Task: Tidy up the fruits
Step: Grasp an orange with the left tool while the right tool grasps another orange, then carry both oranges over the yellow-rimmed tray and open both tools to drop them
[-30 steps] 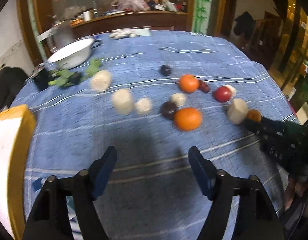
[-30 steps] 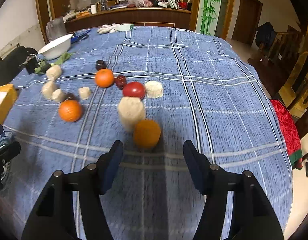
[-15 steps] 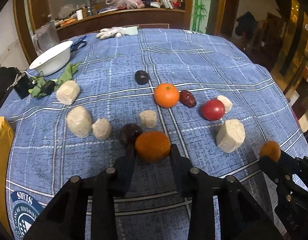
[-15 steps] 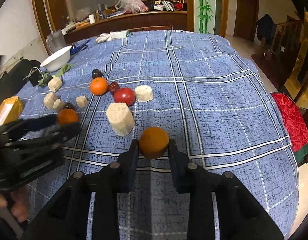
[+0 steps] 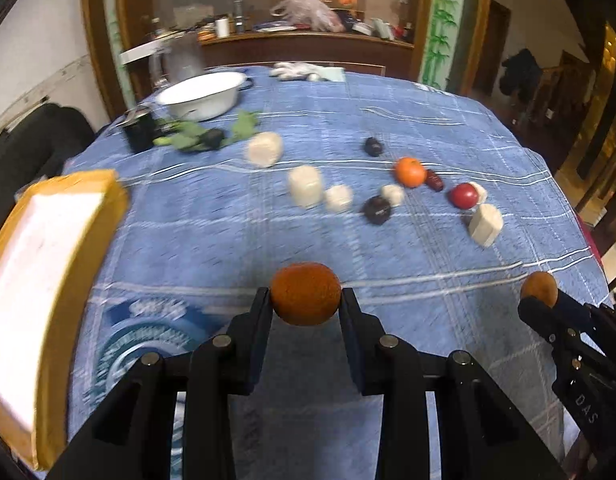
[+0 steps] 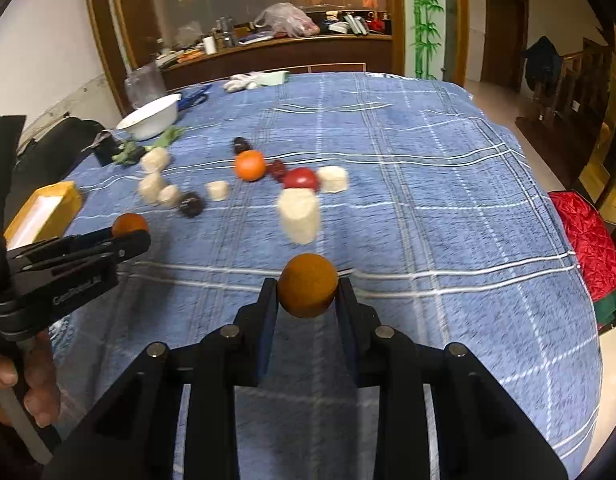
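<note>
My left gripper [image 5: 305,300] is shut on an orange [image 5: 305,294], held above the blue tablecloth near the front. My right gripper [image 6: 307,294] is shut on a second orange [image 6: 307,290], also off the cloth. Each gripper shows in the other's view: the right gripper [image 5: 542,294] at the right edge, the left gripper [image 6: 129,230] at the left. A third orange [image 5: 410,171] stays on the cloth beside a dark date [image 5: 434,180], a red tomato [image 5: 463,196], two dark plums [image 5: 376,210] and several pale cut chunks [image 5: 305,186].
A yellow open box [image 5: 47,280] stands at the table's left edge. A white basin [image 5: 201,94], green leaves [image 5: 195,138] and a black clip [image 5: 139,132] lie at the far left. White gloves [image 5: 295,70] lie at the back. A wooden counter stands beyond.
Both grippers closed on their oranges and lifted them off the cloth. The left gripper has pulled back and swung left, toward the yellow box.
</note>
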Available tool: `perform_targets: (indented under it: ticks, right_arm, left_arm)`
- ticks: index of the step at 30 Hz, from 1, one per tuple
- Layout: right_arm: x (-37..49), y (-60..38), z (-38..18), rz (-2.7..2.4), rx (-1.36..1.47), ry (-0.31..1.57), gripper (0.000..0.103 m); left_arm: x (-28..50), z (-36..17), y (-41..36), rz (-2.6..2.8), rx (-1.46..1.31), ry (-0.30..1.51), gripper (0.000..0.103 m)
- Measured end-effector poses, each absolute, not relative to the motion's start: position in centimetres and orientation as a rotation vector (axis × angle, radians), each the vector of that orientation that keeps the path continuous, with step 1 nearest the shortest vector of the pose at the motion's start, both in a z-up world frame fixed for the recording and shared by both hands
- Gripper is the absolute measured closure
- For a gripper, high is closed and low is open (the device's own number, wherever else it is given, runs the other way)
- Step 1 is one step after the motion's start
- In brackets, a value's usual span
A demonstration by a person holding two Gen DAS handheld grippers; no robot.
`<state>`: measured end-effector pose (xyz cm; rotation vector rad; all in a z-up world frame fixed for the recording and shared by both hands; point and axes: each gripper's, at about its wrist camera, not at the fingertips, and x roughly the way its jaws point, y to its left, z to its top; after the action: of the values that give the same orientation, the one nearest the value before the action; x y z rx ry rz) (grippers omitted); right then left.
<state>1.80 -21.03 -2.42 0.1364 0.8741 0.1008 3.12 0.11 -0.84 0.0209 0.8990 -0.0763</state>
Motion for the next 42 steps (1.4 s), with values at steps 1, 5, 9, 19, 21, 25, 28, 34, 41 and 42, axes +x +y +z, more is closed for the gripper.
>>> perform_targets:
  ticks: [1, 5, 9, 19, 21, 25, 28, 34, 41, 42]
  right_arm:
    - [1.5, -20.5, -2.3, 0.108, 0.133, 0.872, 0.072]
    - [0.4, -17.9, -1.4, 0.146, 0.115, 0.86, 0.072]
    - [-0.4, -14.7, -0.3, 0.195, 0.085, 0.843, 0.072]
    - [-1.1, -6.3, 2.2, 0.335, -0.004, 0.796, 0.072]
    - [-0.8, -4.6, 2.5, 0.366, -0.013, 0.794, 0.072]
    - [-0.3, -0.9, 3.0, 0.434, -0.036, 0.782, 0.072]
    - [0.3, 1.9, 3.6, 0.493, -0.042, 0.766, 0.072]
    - [2.5, 7.7, 4.1, 0.594, -0.047, 0.751, 0.072]
    - [5.2, 14.7, 2.7, 0.689, -0.081, 0.793, 0.072]
    - [5.6, 15.6, 2.3, 0.7, -0.089, 0.804, 0.071]
  left_arm:
    - [2.7, -0.7, 0.8, -0.068, 0.013, 0.9, 0.07]
    - [1.0, -0.1, 4.1, -0.016, -0.014, 0.889, 0.07]
    - [-0.2, 0.6, 7.4, 0.035, -0.049, 0.873, 0.07]
    - [-3.1, 2.5, 15.4, 0.186, -0.135, 0.814, 0.069]
    - [-3.7, 2.6, 17.3, 0.237, -0.155, 0.807, 0.069]
    - [-4.0, 2.2, 21.1, 0.341, -0.179, 0.816, 0.069]
    - [-3.9, 1.7, 23.7, 0.413, -0.202, 0.827, 0.069]
    - [-3.2, 0.3, 27.7, 0.496, -0.232, 0.871, 0.069]
    - [-2.8, -1.3, 30.3, 0.562, -0.243, 0.924, 0.069]
    - [-2.8, -1.5, 30.6, 0.568, -0.249, 0.931, 0.069]
